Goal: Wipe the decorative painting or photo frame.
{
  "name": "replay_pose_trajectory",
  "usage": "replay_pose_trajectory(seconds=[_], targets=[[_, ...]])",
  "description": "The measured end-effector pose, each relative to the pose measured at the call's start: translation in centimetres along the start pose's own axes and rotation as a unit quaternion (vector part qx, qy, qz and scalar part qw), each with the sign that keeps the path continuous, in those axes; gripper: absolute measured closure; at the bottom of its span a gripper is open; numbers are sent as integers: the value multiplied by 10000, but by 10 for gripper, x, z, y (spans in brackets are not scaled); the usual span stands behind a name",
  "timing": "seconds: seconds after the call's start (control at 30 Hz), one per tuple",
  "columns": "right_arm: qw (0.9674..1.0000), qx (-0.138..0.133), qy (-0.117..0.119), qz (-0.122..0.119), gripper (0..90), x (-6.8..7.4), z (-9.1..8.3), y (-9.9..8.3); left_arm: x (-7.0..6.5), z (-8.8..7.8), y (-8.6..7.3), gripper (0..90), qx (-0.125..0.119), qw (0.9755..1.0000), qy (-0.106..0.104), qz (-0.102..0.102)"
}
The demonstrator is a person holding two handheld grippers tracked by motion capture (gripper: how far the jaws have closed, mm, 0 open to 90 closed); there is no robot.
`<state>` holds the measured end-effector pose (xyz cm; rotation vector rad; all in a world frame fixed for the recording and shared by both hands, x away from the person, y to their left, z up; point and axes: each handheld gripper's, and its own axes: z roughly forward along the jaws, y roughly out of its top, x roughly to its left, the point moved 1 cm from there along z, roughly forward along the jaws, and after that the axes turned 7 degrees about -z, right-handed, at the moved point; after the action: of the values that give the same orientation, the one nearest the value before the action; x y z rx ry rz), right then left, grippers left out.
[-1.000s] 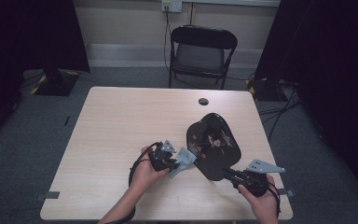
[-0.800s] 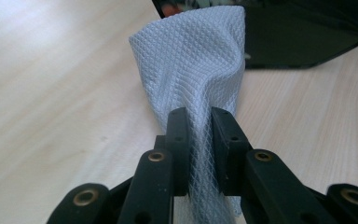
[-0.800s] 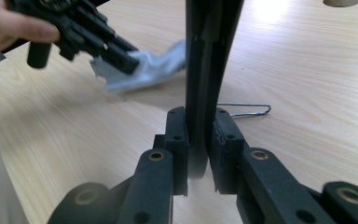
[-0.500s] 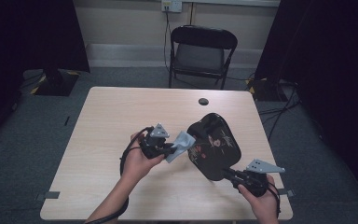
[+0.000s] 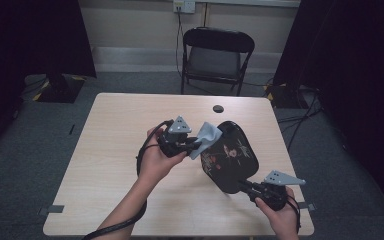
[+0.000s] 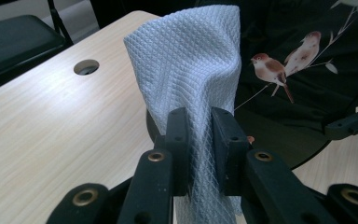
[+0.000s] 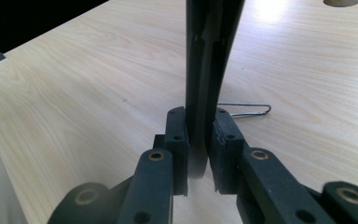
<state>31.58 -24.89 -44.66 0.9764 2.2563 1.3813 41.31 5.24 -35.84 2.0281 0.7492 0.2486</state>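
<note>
I see a light wooden tabletop (image 5: 110, 165) with a round cable hole (image 5: 218, 108) near its far edge, right of centre. On its right part lies a thin bent wire clip (image 7: 248, 110). Beyond the far edge stands a black folding chair (image 5: 217, 59) on grey carpet, with a wall socket (image 5: 184, 6) above it. Dark curtains (image 5: 30, 35) hang at both sides. Small tape marks (image 5: 53, 209) sit off the near left corner.

A: Your high view is dim and soft; the room's edges sink into black and only the table (image 5: 130, 200) catches even light.

B: Your gripper views are brighter. Glare streaks the wood, the jaws at the bottom blur, and the cloth (image 6: 191, 70) stays crisp.
</note>
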Motion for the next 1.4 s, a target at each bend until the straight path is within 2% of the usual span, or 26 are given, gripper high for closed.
replay_pose_trajectory(seconds=[0.17,0.6,0.87,1.2,1.33,1.4], targets=[[10000,1,1,-8,795,0,0,0,0,10,-8,781,100,9999,-27,-8],[10000,-21,-9,-23,795,0,1,1,4,23,-26,780,321,9995,-24,-70],[10000,-24,-12,-30,795,0,1,1,7,35,-43,781,449,9988,-19,-174],[10000,-30,-13,-31,794,0,1,1,9,53,-72,780,694,9969,-107,-357],[10000,-35,-13,-33,794,0,1,1,9,59,-83,779,821,9956,-99,-431],[10000,-24,-30,-31,794,1,1,1,10,62,-89,779,969,9944,-86,-421]])
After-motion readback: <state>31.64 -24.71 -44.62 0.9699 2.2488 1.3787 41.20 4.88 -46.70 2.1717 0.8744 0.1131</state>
